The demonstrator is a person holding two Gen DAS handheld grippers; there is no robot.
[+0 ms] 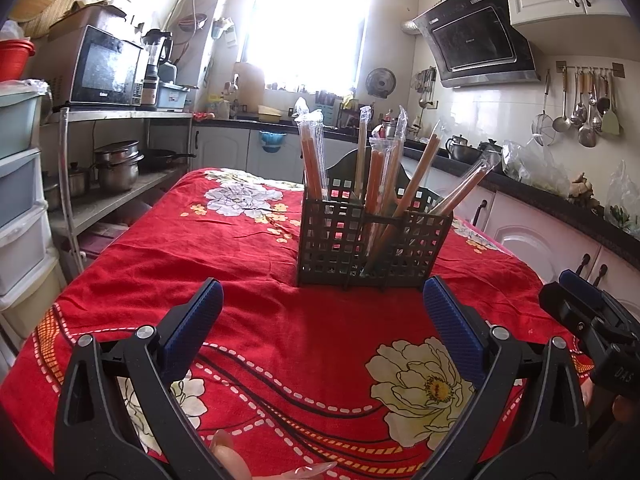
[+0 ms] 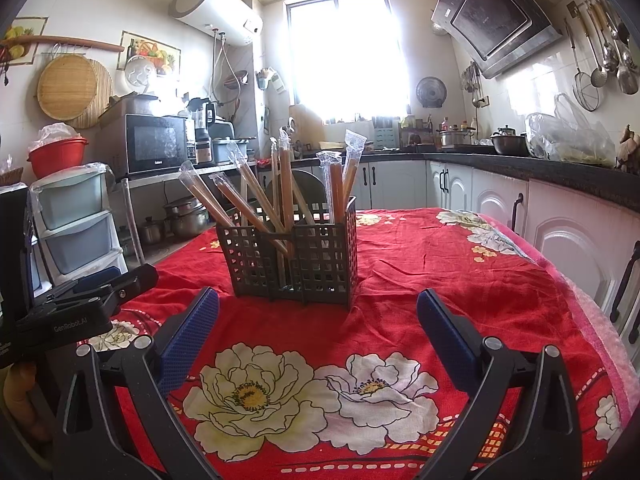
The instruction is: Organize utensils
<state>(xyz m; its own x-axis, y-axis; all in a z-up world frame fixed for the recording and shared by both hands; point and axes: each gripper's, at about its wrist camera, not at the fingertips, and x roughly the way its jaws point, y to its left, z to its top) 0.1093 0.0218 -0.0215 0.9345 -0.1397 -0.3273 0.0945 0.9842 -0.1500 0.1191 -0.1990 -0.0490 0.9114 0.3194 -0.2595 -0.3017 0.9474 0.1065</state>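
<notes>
Plastic-wrapped wooden chopsticks (image 1: 384, 184) already fill the dark lattice plastic caddy (image 1: 372, 248) at frame centre (nothing loose visible); both grippers' jaws spread, empty.

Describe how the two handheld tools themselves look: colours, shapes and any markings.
Both match. The left tool and right tool each have two wedge-shaped black plastic fingers with triangular cut-outs, silver round pivot bolts, and flat, finely ribbed dark blue pads. The right wrist view shows the left tool's black body printed "GenRobot.AI" in pale letters; the left wrist view shows pale lettering on the right tool's body. No cables or sleeves show.
</notes>
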